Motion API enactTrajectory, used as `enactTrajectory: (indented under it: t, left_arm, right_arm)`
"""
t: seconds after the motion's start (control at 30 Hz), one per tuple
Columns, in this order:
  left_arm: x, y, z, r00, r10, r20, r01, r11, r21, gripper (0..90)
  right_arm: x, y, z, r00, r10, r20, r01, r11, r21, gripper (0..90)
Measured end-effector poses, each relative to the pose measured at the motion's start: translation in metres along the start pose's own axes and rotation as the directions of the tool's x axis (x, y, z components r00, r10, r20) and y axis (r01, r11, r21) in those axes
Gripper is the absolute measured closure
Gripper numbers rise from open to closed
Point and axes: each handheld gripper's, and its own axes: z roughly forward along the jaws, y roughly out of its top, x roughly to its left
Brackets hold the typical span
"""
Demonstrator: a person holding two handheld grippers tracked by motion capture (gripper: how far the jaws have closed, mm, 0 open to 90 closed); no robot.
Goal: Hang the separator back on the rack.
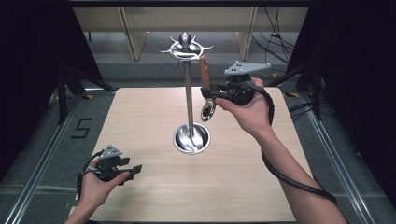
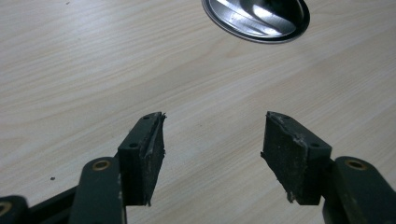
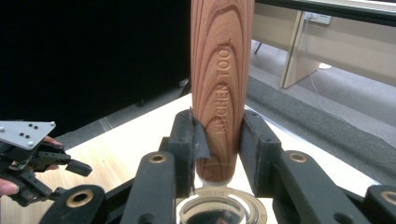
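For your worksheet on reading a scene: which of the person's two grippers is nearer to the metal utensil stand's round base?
Right. The right gripper, shut on a wooden-handled utensil, hangs just above and beside the base. The left gripper sits open near the table's near-left corner, farther off.

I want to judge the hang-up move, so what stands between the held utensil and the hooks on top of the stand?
Nothing visible. The right gripper holds the wooden-handled utensil upright, just right of the pole, its handle tip just below the hooks, with open air between them.

grained wooden handle, glossy metal stand
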Motion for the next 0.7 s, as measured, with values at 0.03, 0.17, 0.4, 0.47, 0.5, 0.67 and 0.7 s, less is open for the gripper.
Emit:
enactTrajectory:
  t: [0.03,0.17,0.4,0.47,0.5,0.67,0.7]
  left_arm:
    - [0.0,0.0,0.0,1.0,0.001,0.0,-0.001,1.0,0.001,37.9]
    - [-0.001,0.0,0.001,0.9999,-0.009,-0.006,0.009,0.9999,-0.011,37.9]
    - [-0.001,0.0,0.001,1.0,-0.008,-0.006,0.008,0.9999,-0.01,37.9]
    - [-0.001,0.0,0.001,0.9999,-0.009,-0.005,0.009,0.9999,-0.011,37.9]
    - [-0.001,0.0,0.001,0.9999,-0.009,-0.005,0.009,0.9999,-0.01,37.8]
    - [-0.001,-0.001,0.001,0.9998,-0.018,0.006,0.018,0.9997,-0.014,37.9]
    - [0.0,0.0,0.001,0.9998,-0.017,0.009,0.017,0.9998,-0.008,37.9]
  right_arm:
    - [-0.001,0.001,0.001,0.9999,-0.013,0.004,0.013,1.0,-0.002,68.9]
    - [-0.001,0.002,0.004,1.0,-0.005,0.002,0.005,1.0,-0.005,68.9]
    - [0.0,0.003,0.009,0.9999,0.001,0.015,-0.001,1.0,-0.001,68.8]
    - [0.0,0.003,0.01,0.9998,0.012,0.015,-0.012,1.0,-0.003,68.8]
    - [0.001,0.003,0.01,0.9998,0.016,0.014,-0.016,1.0,0.0,68.8]
    - [0.001,0.002,0.012,0.9998,0.014,0.017,-0.014,1.0,0.001,68.8]
    - [0.001,0.002,0.012,0.9997,0.014,0.019,-0.014,1.0,0.004,68.8]
